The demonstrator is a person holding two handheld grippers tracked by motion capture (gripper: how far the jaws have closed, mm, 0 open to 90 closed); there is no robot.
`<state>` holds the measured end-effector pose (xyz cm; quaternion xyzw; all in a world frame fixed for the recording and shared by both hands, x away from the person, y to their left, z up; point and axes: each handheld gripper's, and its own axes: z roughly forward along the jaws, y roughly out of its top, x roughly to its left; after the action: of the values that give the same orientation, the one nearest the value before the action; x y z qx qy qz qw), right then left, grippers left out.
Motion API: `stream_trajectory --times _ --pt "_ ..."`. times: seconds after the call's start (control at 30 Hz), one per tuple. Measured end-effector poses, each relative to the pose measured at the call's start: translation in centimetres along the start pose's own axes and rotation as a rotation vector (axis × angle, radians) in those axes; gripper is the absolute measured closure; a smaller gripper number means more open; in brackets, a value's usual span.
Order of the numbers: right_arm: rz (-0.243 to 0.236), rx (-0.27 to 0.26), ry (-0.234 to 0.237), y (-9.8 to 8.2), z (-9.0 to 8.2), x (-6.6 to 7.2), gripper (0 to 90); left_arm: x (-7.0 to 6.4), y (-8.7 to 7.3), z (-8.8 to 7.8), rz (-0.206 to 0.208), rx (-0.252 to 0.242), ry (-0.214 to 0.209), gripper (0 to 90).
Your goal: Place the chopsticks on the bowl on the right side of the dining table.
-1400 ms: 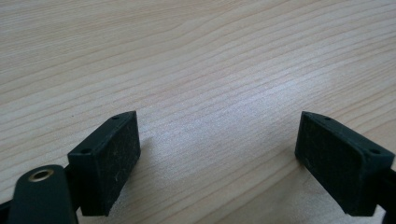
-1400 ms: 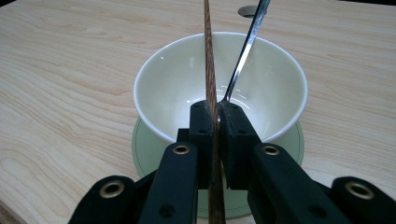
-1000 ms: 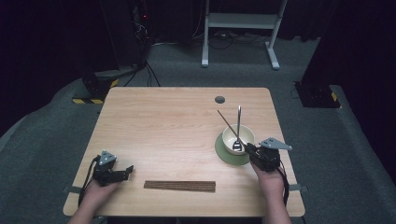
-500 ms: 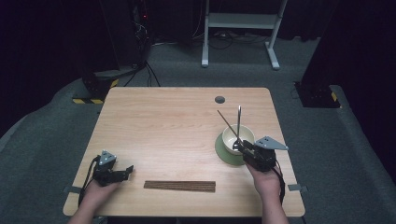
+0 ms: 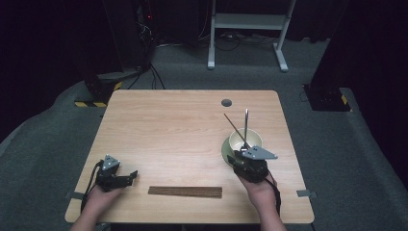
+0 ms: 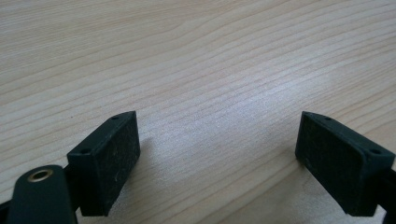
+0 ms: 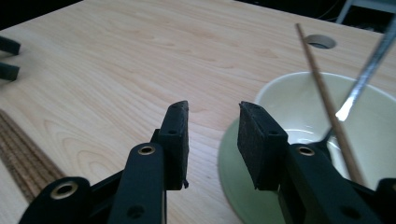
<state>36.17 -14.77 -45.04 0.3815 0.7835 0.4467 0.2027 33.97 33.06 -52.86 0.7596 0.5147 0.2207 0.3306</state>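
Jaws of left gripper (image 5: 126, 176) wide apart, empty; right gripper (image 7: 212, 140) jaws part-open beside bowl (image 7: 322, 109). Bowl judged rigid, breakable; rim grip advised. Chopstick (image 7: 327, 100) judged light, slippery.

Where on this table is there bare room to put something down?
The far half of the table is bare, from the left edge across to the hole. The middle, between left gripper and bowl, is free too. It is crowded at near right: bowl, saucer, right gripper, with the mat along the near edge.
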Motion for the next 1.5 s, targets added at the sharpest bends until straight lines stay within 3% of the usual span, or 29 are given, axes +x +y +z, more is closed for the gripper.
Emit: stream_trajectory --times 0.3,0.47,0.7,1.5 --pt "-0.048 0.048 0.089 -0.3 1.9 3.0 64.6 0.0 0.0 0.0 0.000 0.000 0.000 13.7" --pt "-0.091 0.094 0.121 -0.8 3.1 4.6 71.2 0.0 0.0 0.0 0.001 0.000 0.000 13.8" --pt "-0.143 0.153 0.156 -1.5 4.3 6.3 73.1 0.0 0.0 0.0 0.000 0.000 -0.001 13.8" --pt "-0.199 0.250 0.239 -3.3 6.1 8.2 74.0 0.0 0.0 -0.1 0.001 0.001 -0.002 13.8"
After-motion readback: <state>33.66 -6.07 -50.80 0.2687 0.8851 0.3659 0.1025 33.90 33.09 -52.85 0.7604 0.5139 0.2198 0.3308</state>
